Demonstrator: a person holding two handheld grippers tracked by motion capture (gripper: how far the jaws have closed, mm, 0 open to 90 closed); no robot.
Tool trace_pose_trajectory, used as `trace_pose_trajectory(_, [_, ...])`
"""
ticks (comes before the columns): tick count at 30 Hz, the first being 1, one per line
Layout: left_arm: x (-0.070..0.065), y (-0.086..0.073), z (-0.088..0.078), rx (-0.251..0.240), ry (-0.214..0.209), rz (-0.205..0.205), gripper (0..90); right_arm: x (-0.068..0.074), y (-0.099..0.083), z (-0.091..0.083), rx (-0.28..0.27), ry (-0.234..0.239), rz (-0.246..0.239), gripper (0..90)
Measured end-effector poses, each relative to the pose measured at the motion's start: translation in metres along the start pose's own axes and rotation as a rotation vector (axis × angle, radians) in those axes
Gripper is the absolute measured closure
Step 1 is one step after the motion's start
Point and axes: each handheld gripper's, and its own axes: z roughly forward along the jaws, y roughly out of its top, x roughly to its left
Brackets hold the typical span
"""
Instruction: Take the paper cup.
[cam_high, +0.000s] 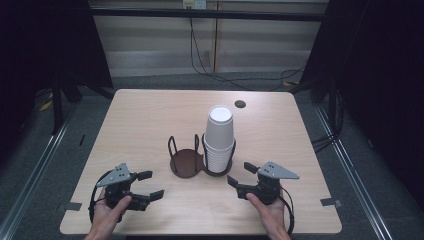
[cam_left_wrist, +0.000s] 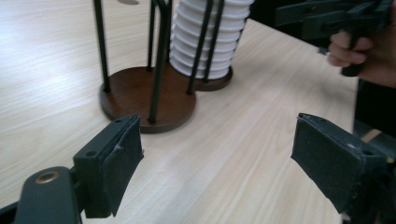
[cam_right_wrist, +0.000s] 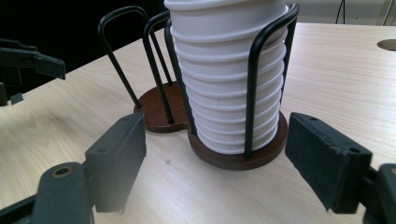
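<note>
High view: left hand-held gripper (cam_high: 151, 185) and right hand-held gripper (cam_high: 239, 176) on near worktop (cam_high: 150, 115), jaws apart, nothing held; stack of white paper cups (cam_high: 220, 135) upright in right ring of wire holder (cam_high: 188, 159), mid-worktop.
Left gripper view: pads wide over bare wood; empty ring of holder (cam_left_wrist: 147, 95) just ahead.
Right gripper view: pads wide; cup stack (cam_right_wrist: 229, 70) between wire loops, close ahead, untouched.

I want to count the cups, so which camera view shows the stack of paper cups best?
The right gripper view: the stack of paper cups is close, its rims distinct, though the top is cut off. The high view shows the whole stack, small. The left gripper view catches its lower part behind the holder's rods.
</note>
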Motion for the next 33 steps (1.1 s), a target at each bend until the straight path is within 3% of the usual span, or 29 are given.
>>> trace_pose_trajectory(6, [0.009, 0.000, -0.002, -0.006, 0.041, -0.027, 16.1, -0.006, 0.003, -0.006, 0.016, 0.023, 0.018, 24.2])
trace_pose_trajectory(12, [0.004, 0.000, -0.005, -0.019, 0.040, -0.053, 16.4, -0.008, 0.007, -0.008, 0.031, 0.025, 0.005, 22.7])
trace_pose_trajectory(15, [-0.001, 0.000, -0.006, -0.019, 0.034, -0.036, 16.3, -0.008, 0.011, -0.009, 0.027, 0.029, 0.016, 21.8])
trace_pose_trajectory(23, [0.000, 0.000, -0.005, 0.003, 0.043, -0.008, 16.3, -0.005, 0.019, -0.005, 0.070, 0.028, -0.011, 22.7])
trace_pose_trajectory(27, [-0.001, 0.001, -0.004, 0.009, 0.038, -0.003, 16.3, -0.002, 0.025, -0.007, 0.069, 0.048, -0.018, 23.2])
trace_pose_trajectory(29, [-0.002, 0.001, -0.004, 0.014, 0.060, 0.011, 16.3, -0.002, 0.031, -0.009, 0.075, 0.070, -0.027, 22.7])
trace_pose_trajectory(33, [0.000, 0.001, -0.005, 0.011, 0.053, -0.007, 16.3, -0.002, 0.038, -0.009, 0.085, 0.073, -0.047, 20.1])
